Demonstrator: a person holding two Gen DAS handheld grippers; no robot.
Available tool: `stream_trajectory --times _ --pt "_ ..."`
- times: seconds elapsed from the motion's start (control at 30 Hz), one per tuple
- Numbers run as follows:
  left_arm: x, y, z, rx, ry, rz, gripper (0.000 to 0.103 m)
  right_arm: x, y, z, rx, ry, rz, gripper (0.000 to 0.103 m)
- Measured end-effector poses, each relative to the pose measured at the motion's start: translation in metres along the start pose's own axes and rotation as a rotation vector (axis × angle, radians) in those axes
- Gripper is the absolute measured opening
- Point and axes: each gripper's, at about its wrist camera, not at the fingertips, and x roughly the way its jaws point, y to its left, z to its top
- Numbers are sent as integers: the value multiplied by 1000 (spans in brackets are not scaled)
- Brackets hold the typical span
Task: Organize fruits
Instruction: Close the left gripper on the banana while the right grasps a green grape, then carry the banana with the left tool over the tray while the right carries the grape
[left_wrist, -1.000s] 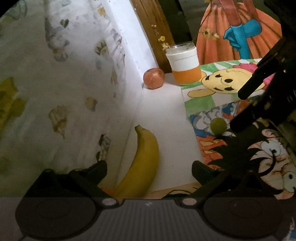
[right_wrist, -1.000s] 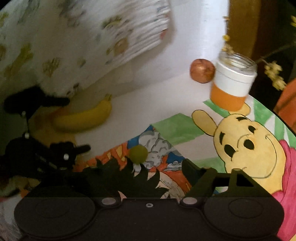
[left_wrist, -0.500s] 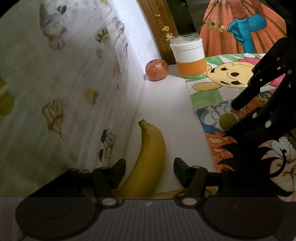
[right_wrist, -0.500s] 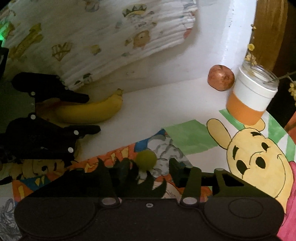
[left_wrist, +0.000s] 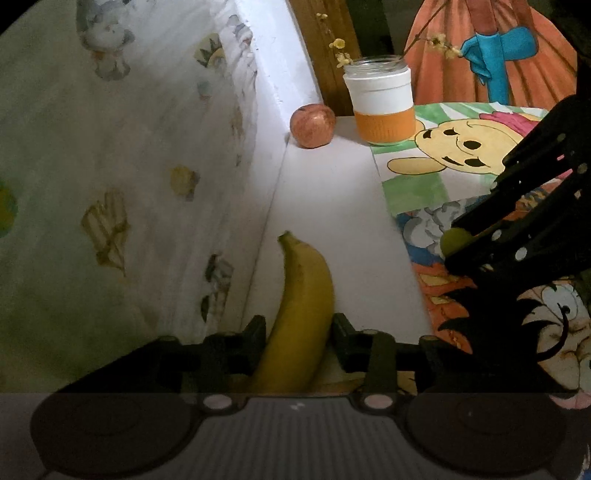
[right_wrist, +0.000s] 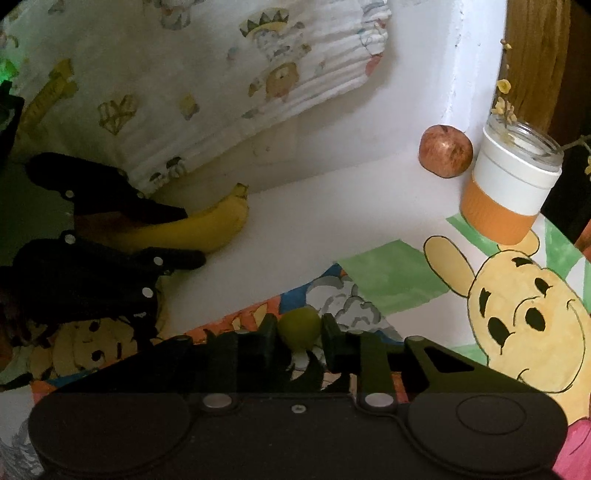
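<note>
A yellow banana (left_wrist: 301, 306) lies on the white table by the patterned cloth. My left gripper (left_wrist: 299, 328) is shut on its lower part; it shows from the side in the right wrist view (right_wrist: 184, 236), with the banana (right_wrist: 218, 225) between its fingers. A small green fruit (right_wrist: 299, 326) sits on the cartoon mat, and my right gripper (right_wrist: 300, 332) is shut on it. In the left wrist view the green fruit (left_wrist: 452, 242) peeks out from the right gripper (left_wrist: 465, 243). A red apple (left_wrist: 313, 124) rests at the far corner, also in the right wrist view (right_wrist: 445, 150).
A glass jar with an orange band (left_wrist: 380, 105) holding dried flowers stands next to the apple, also in the right wrist view (right_wrist: 511, 184). A patterned cloth (left_wrist: 129, 166) hangs along the left side. Cartoon drawings (right_wrist: 517, 302) cover the table's right part.
Both grippers have closed: the left one's fingers came together on the banana, the right one's on the green fruit. Both moved forward a little over their fruits.
</note>
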Motion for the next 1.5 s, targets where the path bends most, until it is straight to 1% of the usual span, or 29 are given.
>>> stream_trajectory --times 0.13,0.2,0.27,0.33,0.47,0.6,0.83,1.0,1.1,1.33,1.5 --pt "-4 -3 2 10 18 -9 40 -7 5 0 2 -2 3 28" --pt "-9 -3 2 -12 29 -37 39 -14 9 -2 6 -8 4 28" --pt "-15 -3 1 -28 31 -49 38 -21 12 -2 9 -14 1 28" --pt "-22 -2 1 -53 36 -76 35 -30 15 -3 12 -21 -1 28" --pt "-35 -4 0 -96 46 -136 35 -48 23 -8 17 -35 -8 28" --pt "-48 -9 -2 -114 46 -162 35 -66 32 -15 22 -50 -16 28" --pt "-77 -16 -5 -160 17 -237 35 -98 43 -32 52 -89 -36 28" --pt "-91 -22 -8 -225 -1 -371 35 -120 43 -47 95 -121 -57 28" --pt "-97 -31 -12 -241 -15 -415 35 -134 41 -57 124 -139 -71 28" --pt "-118 -49 -17 -277 -42 -473 35 -165 38 -85 177 -176 -106 28" --pt "-135 -61 -12 -270 -61 -499 35 -184 36 -110 210 -179 -156 28"
